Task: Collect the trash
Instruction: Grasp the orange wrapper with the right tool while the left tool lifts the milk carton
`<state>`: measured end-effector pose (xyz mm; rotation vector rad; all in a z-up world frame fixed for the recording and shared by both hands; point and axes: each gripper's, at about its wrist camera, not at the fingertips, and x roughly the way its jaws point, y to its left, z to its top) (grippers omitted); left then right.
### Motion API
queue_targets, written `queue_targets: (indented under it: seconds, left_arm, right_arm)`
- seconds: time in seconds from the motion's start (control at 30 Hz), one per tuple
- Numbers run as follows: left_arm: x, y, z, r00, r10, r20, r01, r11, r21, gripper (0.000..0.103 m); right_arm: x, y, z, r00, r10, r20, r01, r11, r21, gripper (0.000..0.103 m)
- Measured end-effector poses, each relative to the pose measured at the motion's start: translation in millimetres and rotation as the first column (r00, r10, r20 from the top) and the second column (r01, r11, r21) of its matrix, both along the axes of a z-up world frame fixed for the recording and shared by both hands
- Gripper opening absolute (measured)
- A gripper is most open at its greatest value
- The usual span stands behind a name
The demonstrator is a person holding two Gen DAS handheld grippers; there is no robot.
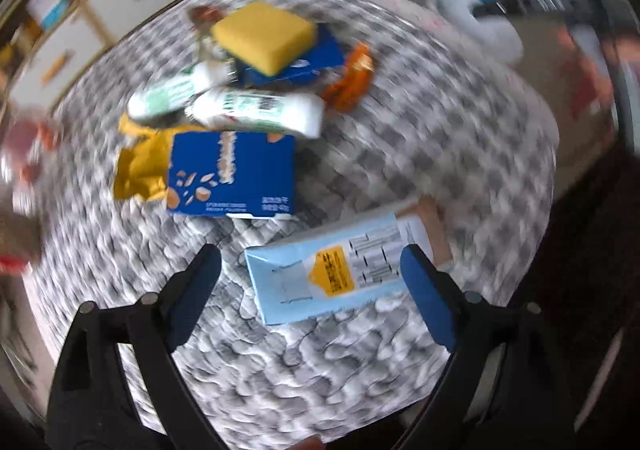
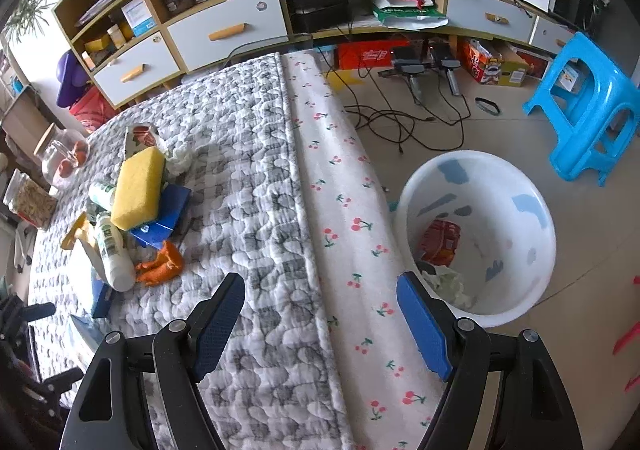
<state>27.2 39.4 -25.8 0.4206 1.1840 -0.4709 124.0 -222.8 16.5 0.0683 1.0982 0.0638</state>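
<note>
Trash lies in a heap on the quilted table cover (image 1: 400, 154). In the blurred left wrist view my open, empty left gripper (image 1: 312, 278) hovers over a light blue carton (image 1: 324, 278) that shows between its fingers. Beyond lie a dark blue box (image 1: 232, 174), a yellow wrapper (image 1: 140, 166), two white bottles (image 1: 256, 110), a yellow sponge (image 1: 264, 36) and an orange wrapper (image 1: 352, 78). My right gripper (image 2: 320, 310) is open and empty above the table's edge. The white trash basin (image 2: 536, 250) stands on the floor to its right, holding a red wrapper (image 2: 440, 242).
A blue plastic stool (image 2: 588, 110) stands beyond the basin. Cables (image 2: 392, 118) lie on the floor. Glass jars (image 2: 60, 158) stand at the table's far left. A shelf unit with drawers (image 2: 228, 30) runs behind the table.
</note>
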Motion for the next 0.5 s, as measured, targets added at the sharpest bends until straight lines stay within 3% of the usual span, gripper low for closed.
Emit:
queue_targets:
  seconds: [0.17,0.5]
  left_arm:
    - [1.5,-14.6,-10.9,0.987,-0.158,0.007,0.156,0.983,0.096,0.093]
    - [4.4,-36.1,-15.2,0.94,-0.328,-0.098,0.334,0.941,0.058,0.094]
  right_arm:
    - [-3.5,-11.5,-2.3,1.0,-0.021,-0.008,0.021,1.0,-0.007,0.08]
    - [-7.3,-19.5,-5.1,0.999,-0.035,-0.022,0.035,0.999,-0.009,0.08]
